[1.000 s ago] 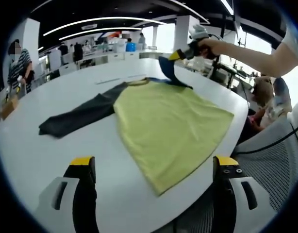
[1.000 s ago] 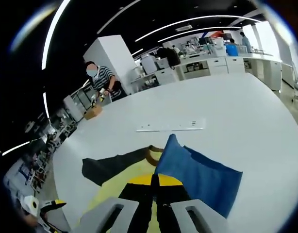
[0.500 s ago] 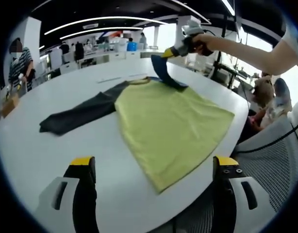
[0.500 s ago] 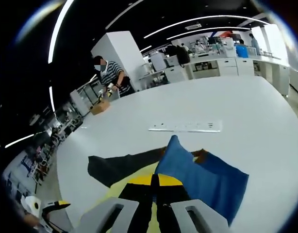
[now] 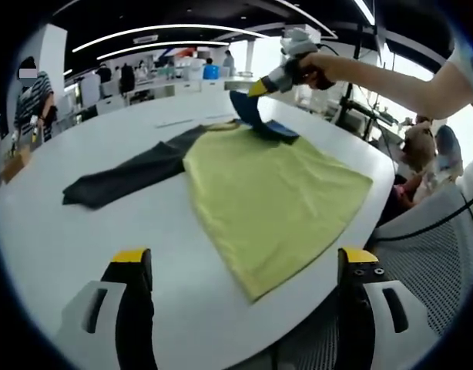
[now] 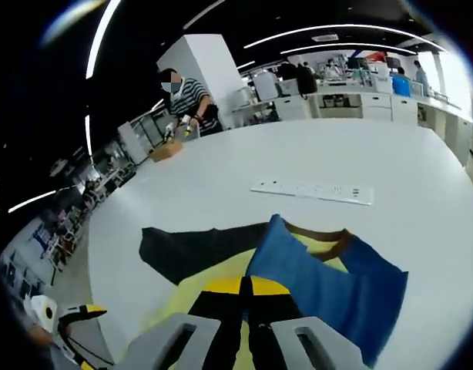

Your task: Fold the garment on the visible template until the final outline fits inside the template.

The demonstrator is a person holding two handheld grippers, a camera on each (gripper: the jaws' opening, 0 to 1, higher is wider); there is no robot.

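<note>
White and broad, the table (image 5: 59, 247) carries the garment under dark ceilings with long strip lights. At the far left of the left gripper view a person in a striped top (image 5: 30, 96) stands beside the table's edge. Next comes the dark sleeve (image 5: 121, 179) of the shirt (image 5: 275, 196), stretched flat toward the left, then the yellow-green body spread across the middle, its hem lying near the table's near right edge. The left gripper (image 5: 244, 270) hovers low over the near side of the table, its two yellow-tipped jaws wide apart and touching nothing. At the shirt's far right corner the blue sleeve (image 5: 256, 116) is lifted off the surface, pinched by the right gripper (image 5: 261, 86), which a hand (image 5: 313, 65) holds from the upper right.

In the right gripper view, the left gripper (image 6: 75, 316) shows at the lower left edge. The dark sleeve (image 6: 198, 247) lies flat on the left, the brown collar (image 6: 329, 235) at the middle, and the blue sleeve (image 6: 329, 285) is folded up to the right. The right gripper (image 6: 248, 289) has its jaws pressed together on that blue cloth. A flat white strip (image 6: 313, 190) lies on the table beyond the collar, well apart from the shirt.
</note>
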